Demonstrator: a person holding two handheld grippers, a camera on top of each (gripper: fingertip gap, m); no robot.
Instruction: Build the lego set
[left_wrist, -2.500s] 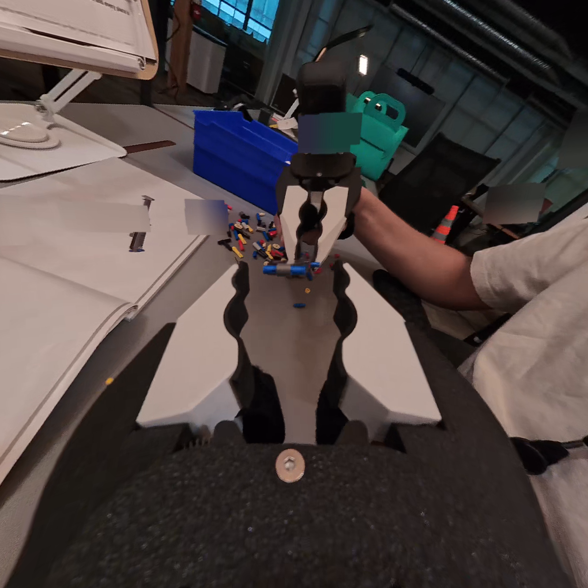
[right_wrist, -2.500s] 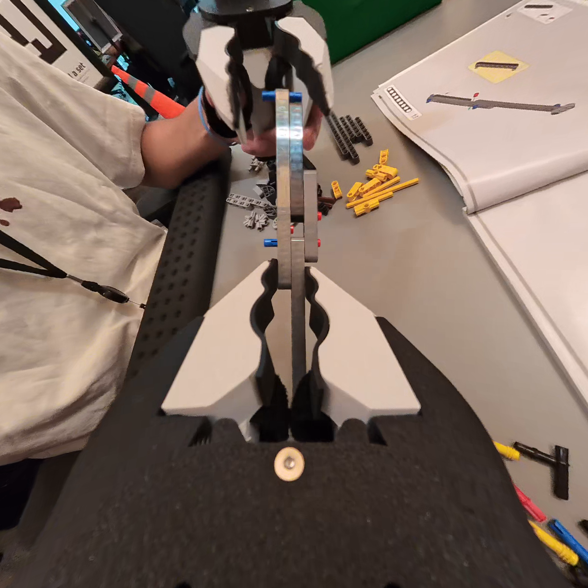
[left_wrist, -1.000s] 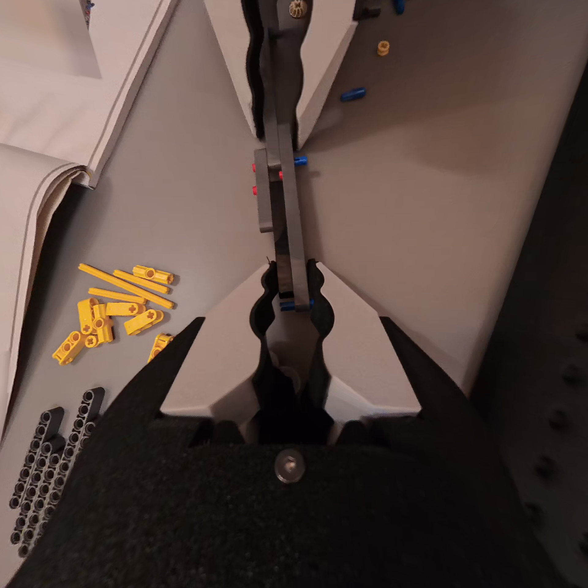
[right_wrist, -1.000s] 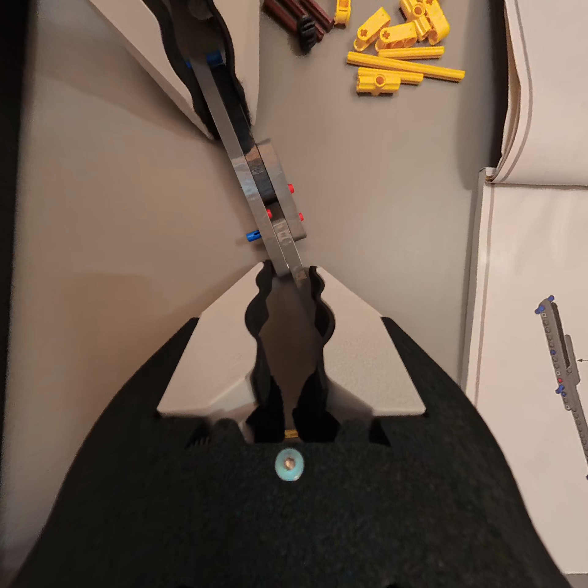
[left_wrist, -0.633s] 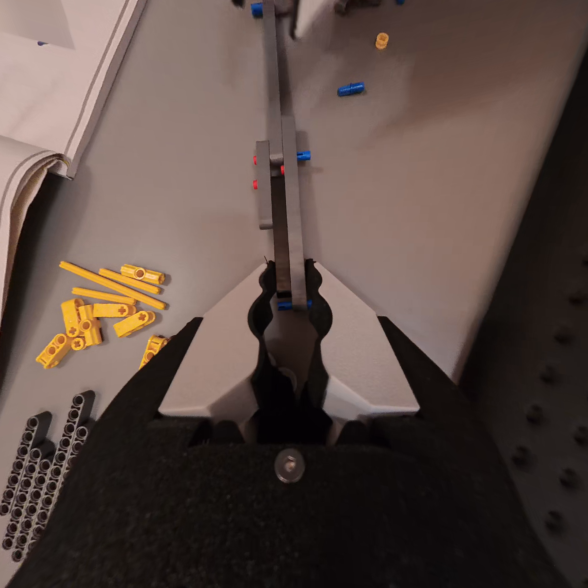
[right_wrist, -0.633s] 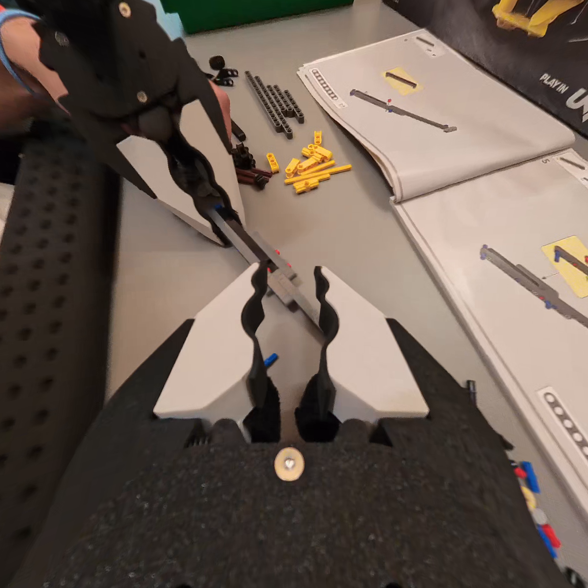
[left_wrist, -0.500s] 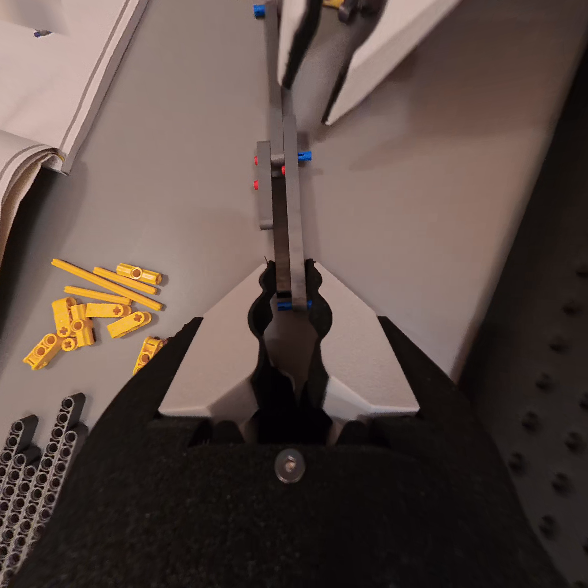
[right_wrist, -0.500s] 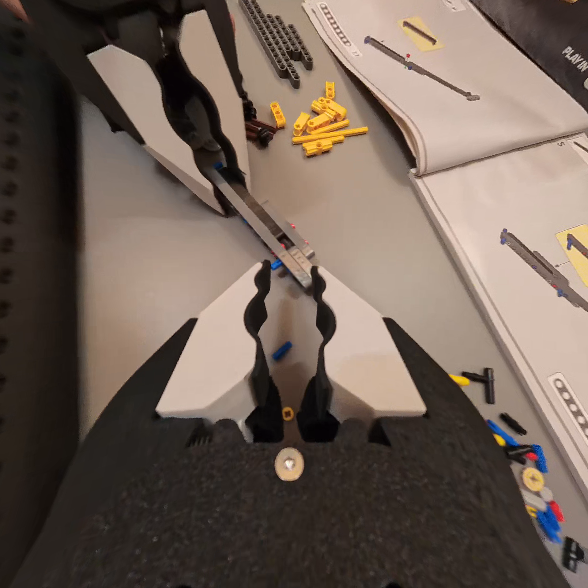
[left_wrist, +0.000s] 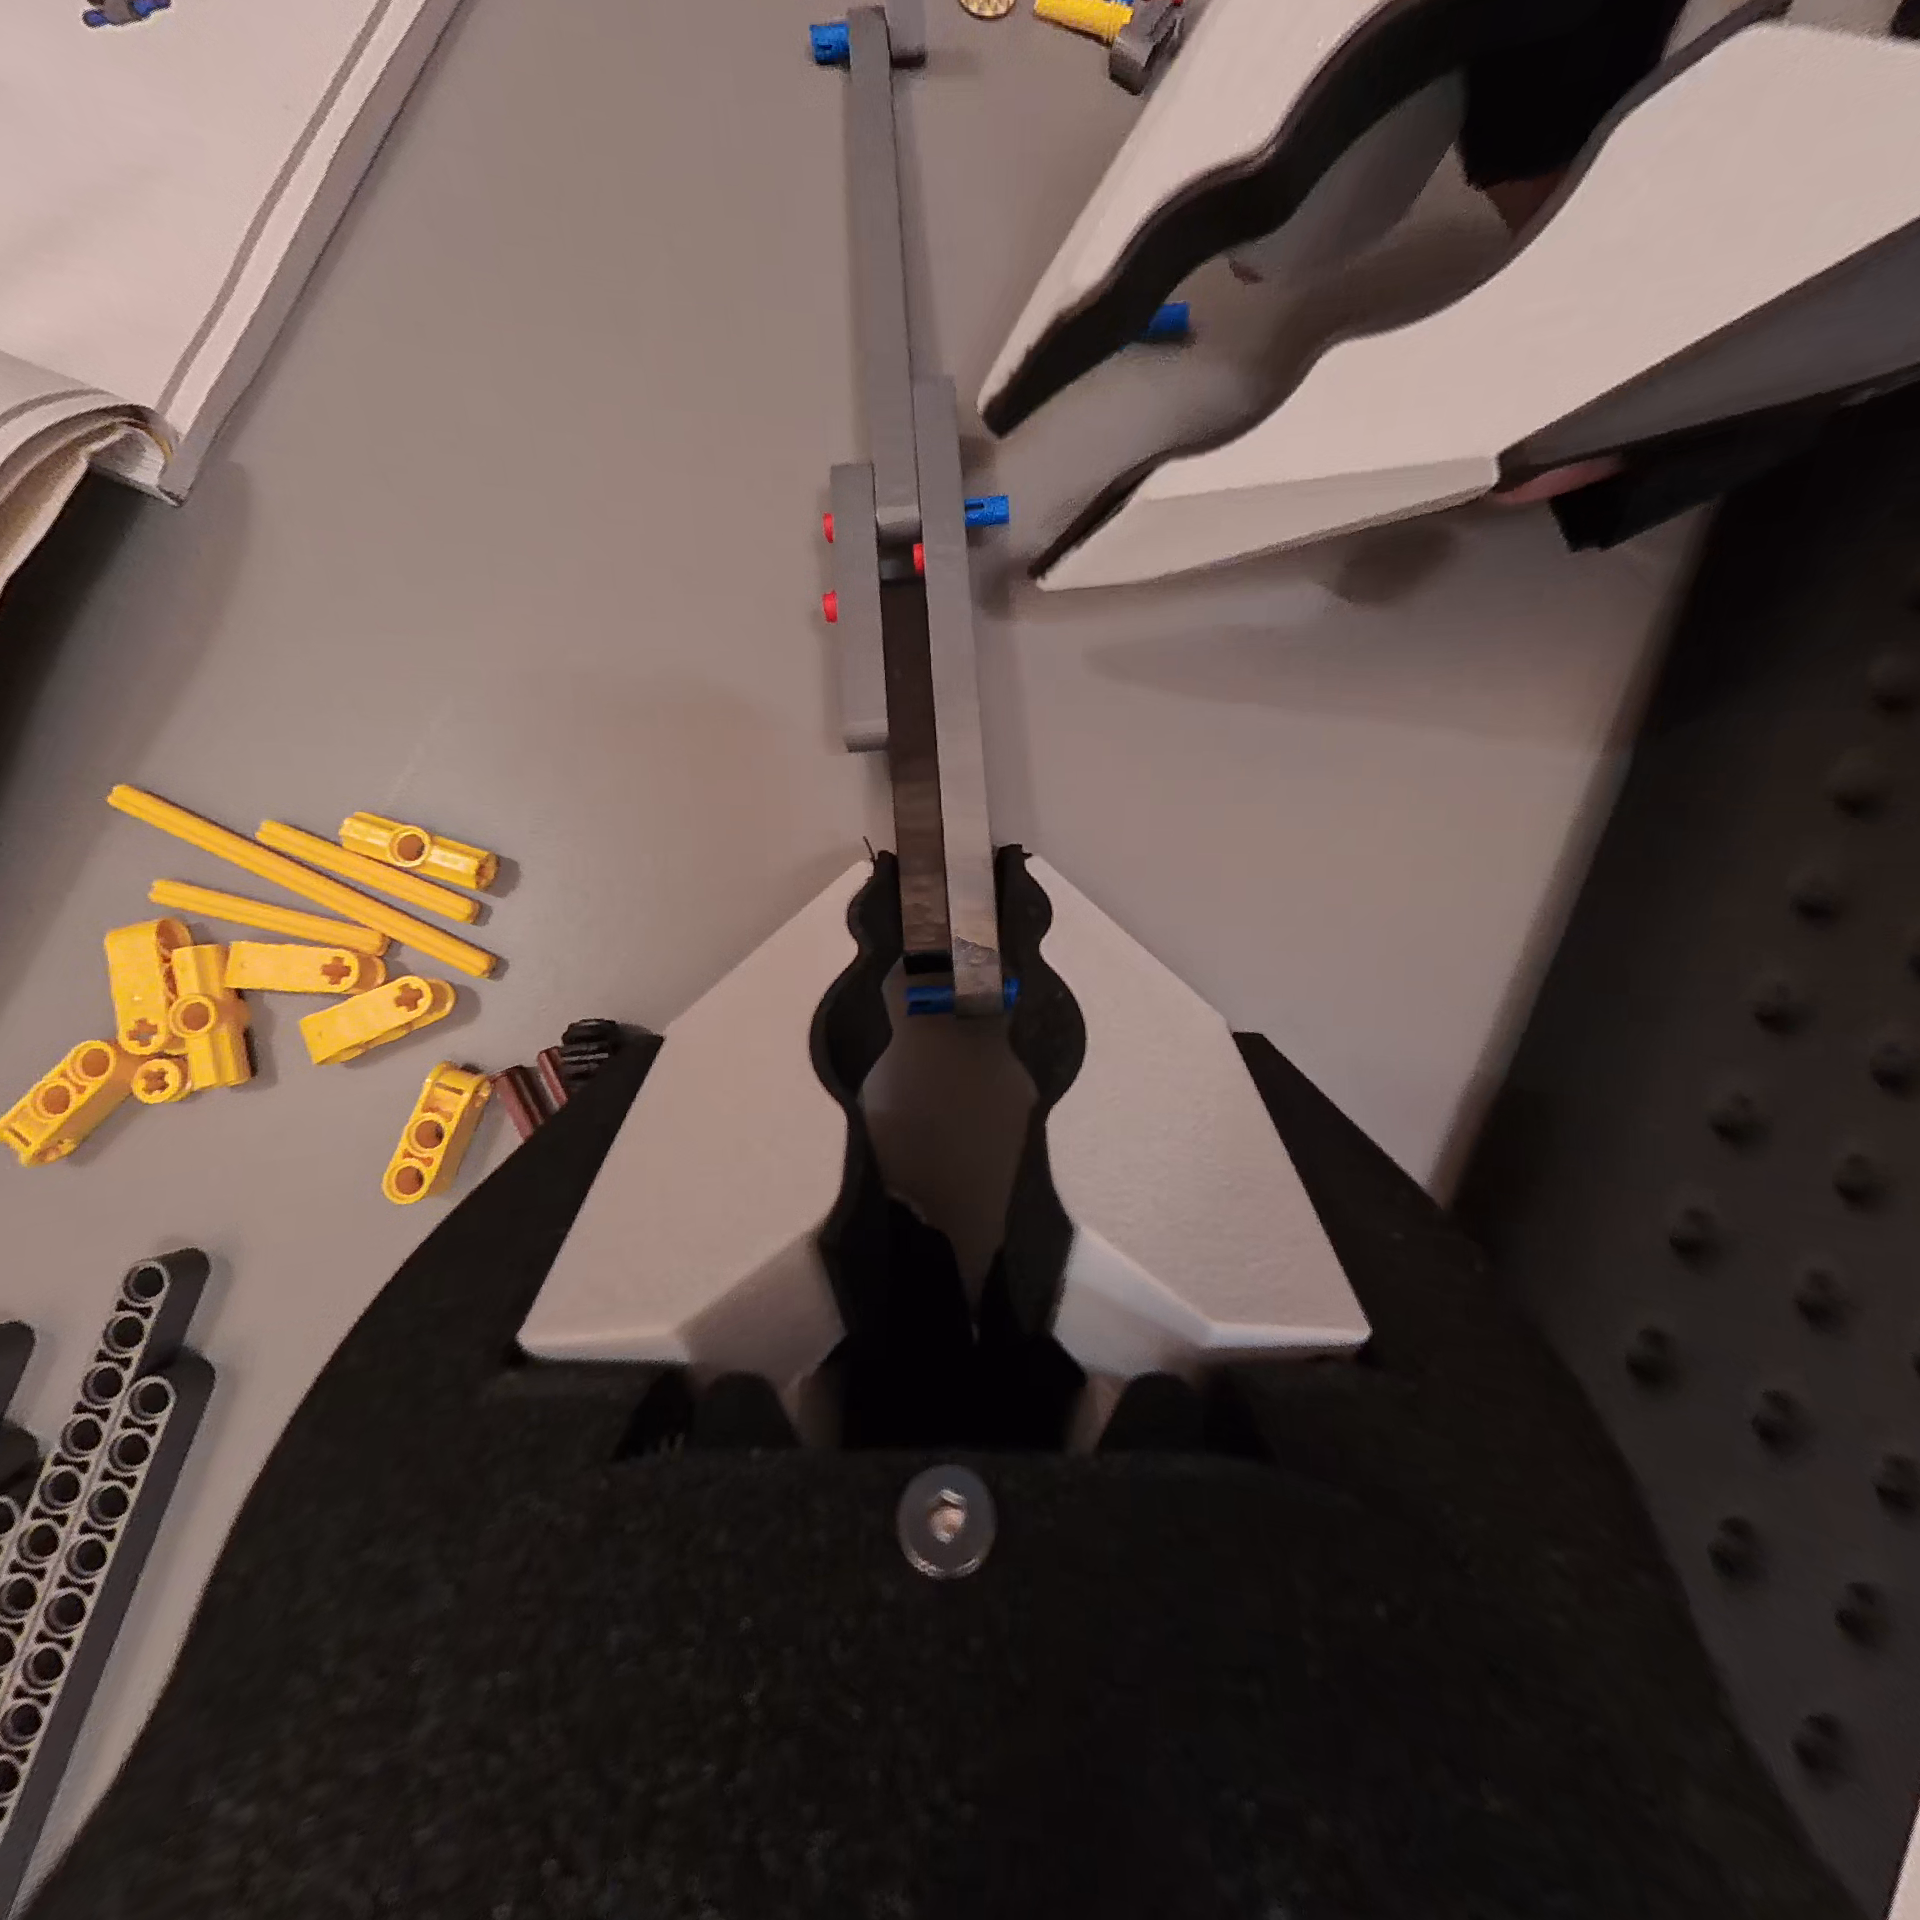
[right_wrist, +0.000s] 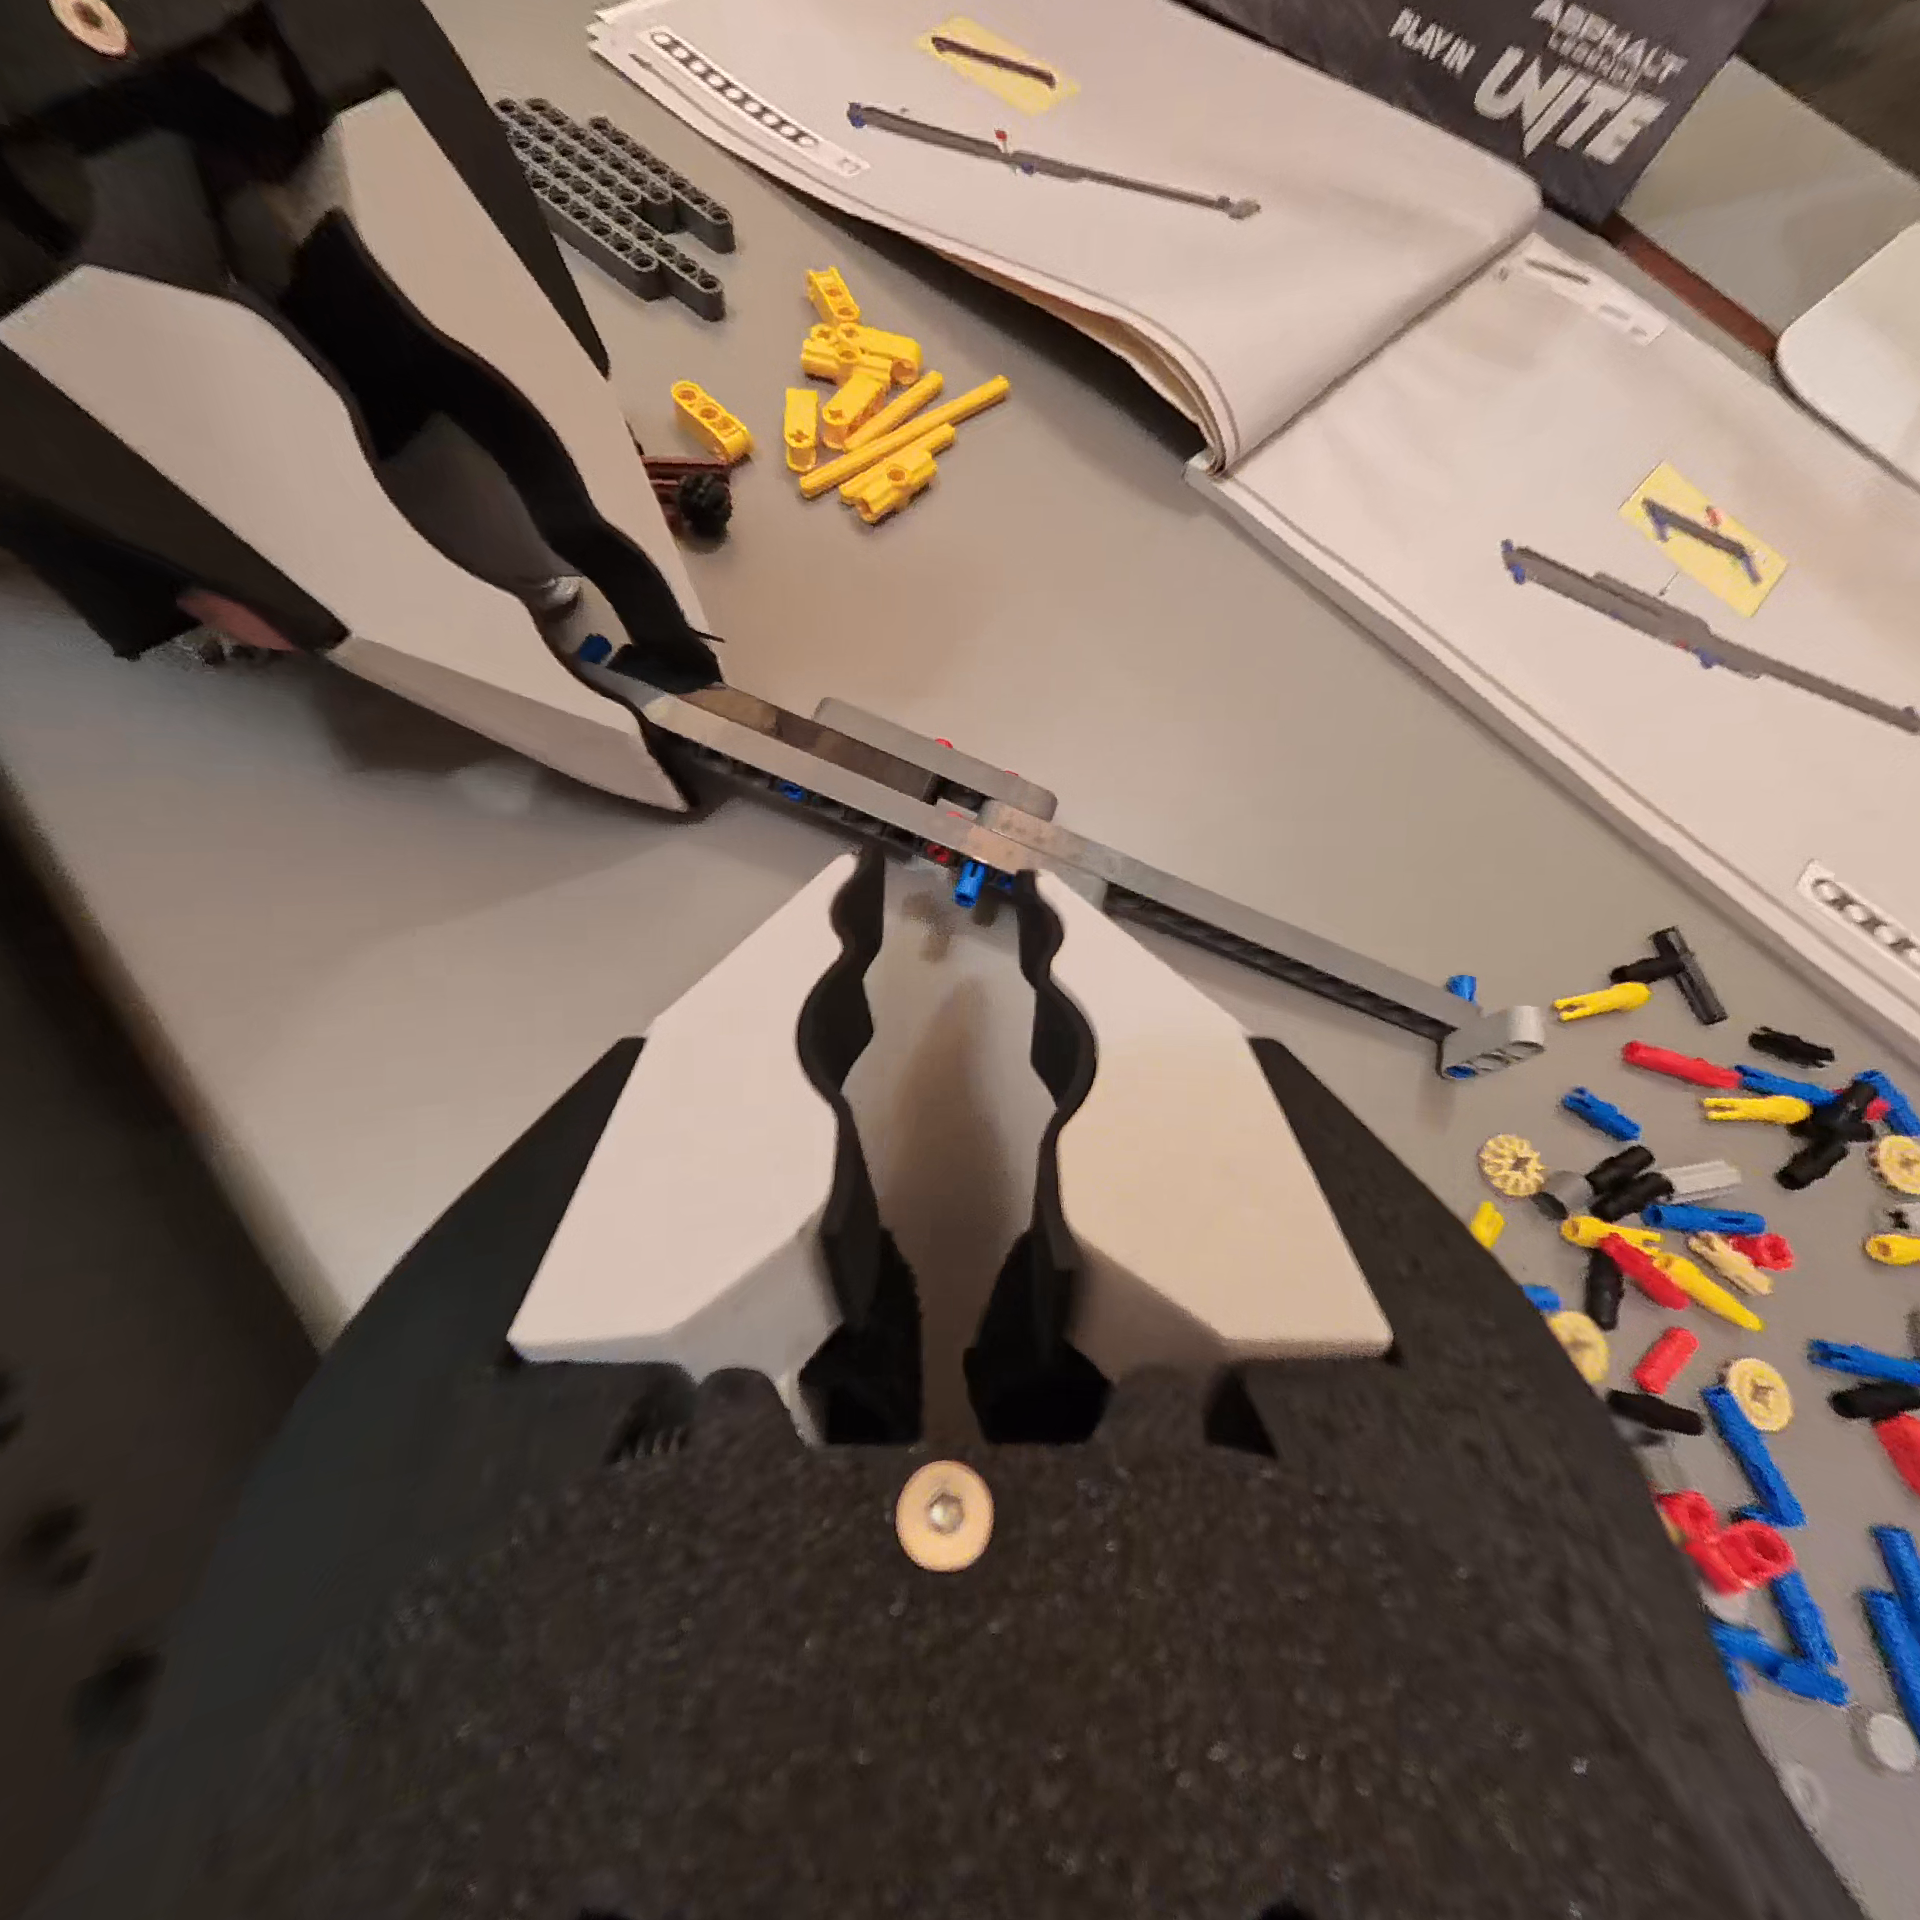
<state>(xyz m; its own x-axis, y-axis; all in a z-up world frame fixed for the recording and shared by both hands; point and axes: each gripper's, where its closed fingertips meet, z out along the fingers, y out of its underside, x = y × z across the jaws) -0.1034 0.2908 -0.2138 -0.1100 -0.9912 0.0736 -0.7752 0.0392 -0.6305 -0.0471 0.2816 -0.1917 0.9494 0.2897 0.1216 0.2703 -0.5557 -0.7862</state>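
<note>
Left wrist view: the left tool (left_wrist: 951, 935) pinches the near end of the grey beam assembly (left_wrist: 904, 582), a long run of lego beams pinned with red and blue pegs, stretching away low over the grey worktop (left_wrist: 582, 436). The right tool (left_wrist: 1013, 499) sits just beside the assembly's middle, spread and holding nothing. Yellow connectors (left_wrist: 281, 966) and dark beams (left_wrist: 83, 1455) lie to the left.

Right wrist view: the right tool (right_wrist: 940, 868), spread wide, faces the assembly's (right_wrist: 1247, 920) pinned joint, where a blue peg (right_wrist: 971, 883) juts toward it. The left tool (right_wrist: 644, 675) grips the far end; the free end reaches toward a scatter of loose pins (right_wrist: 1714, 1226). The instruction booklet (right_wrist: 1507, 436) lies open beyond.

With only one end held, the long assembly acts as a lever: a sideways nudge from the right tool could likely twist it in the grip or spring a joint apart. The free end could also sweep into the loose pins and scatter them. Closing off-centre on the blue peg risks pushing it askew rather than seating it.
</note>
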